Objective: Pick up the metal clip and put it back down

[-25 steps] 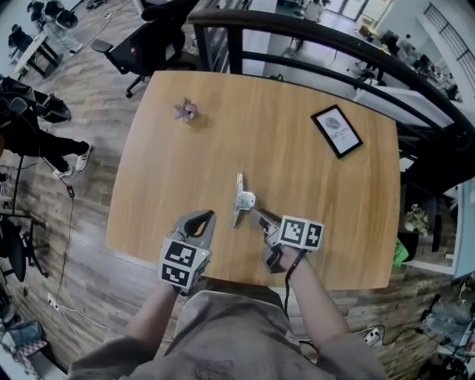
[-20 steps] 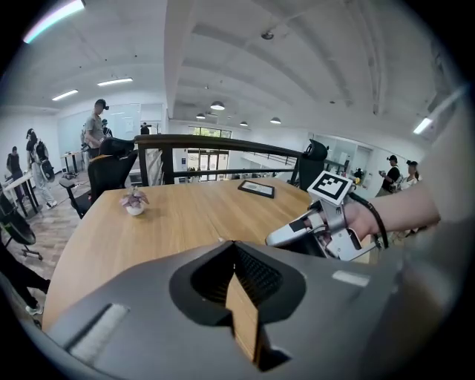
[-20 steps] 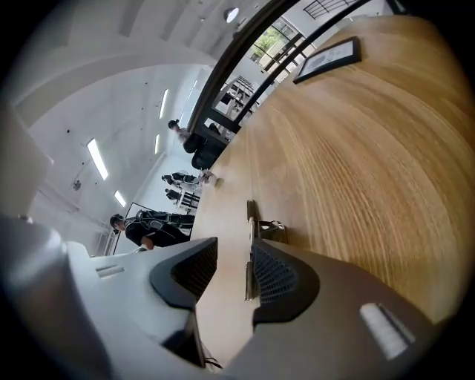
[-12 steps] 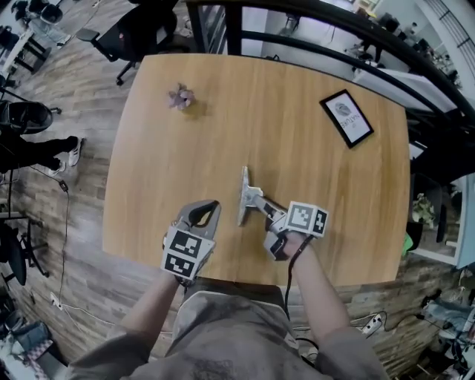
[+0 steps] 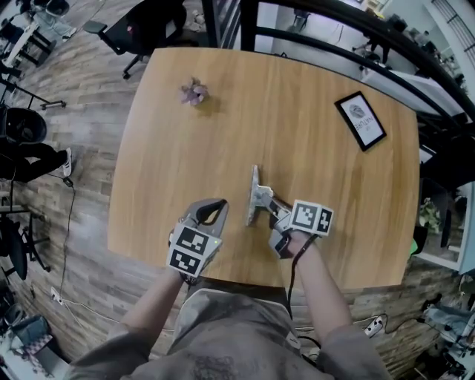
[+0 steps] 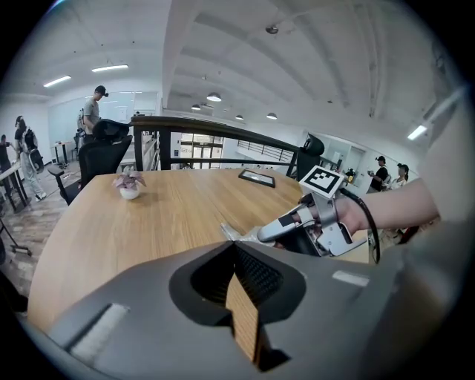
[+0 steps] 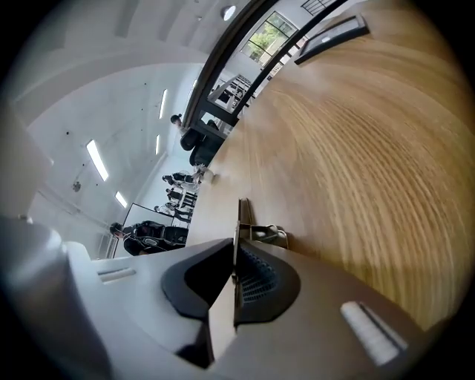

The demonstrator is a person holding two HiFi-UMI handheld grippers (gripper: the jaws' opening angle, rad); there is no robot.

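The metal clip (image 5: 255,194) stands on edge on the wooden table (image 5: 185,148), near its front. My right gripper (image 5: 269,210) reaches it from the right. Its jaws have just closed, with the clip's thin handle (image 7: 240,215) pinched between them. In the left gripper view the clip (image 6: 234,234) shows just past the right gripper (image 6: 260,236). My left gripper (image 5: 221,202) sits a little left of the clip, shut with nothing in it. Only a sliver of table shows behind its jaws (image 6: 236,249).
A small potted plant (image 5: 195,92) stands at the table's far left, and a black-framed card (image 5: 363,121) lies at the far right. The front edge (image 5: 223,271) is just below my hands. Office chairs and a dark railing (image 5: 334,18) stand beyond the far edge.
Both grippers have sunk a little toward the table. The right one stays at the clip's handle, the left one beside the clip. The clip has kept its place.
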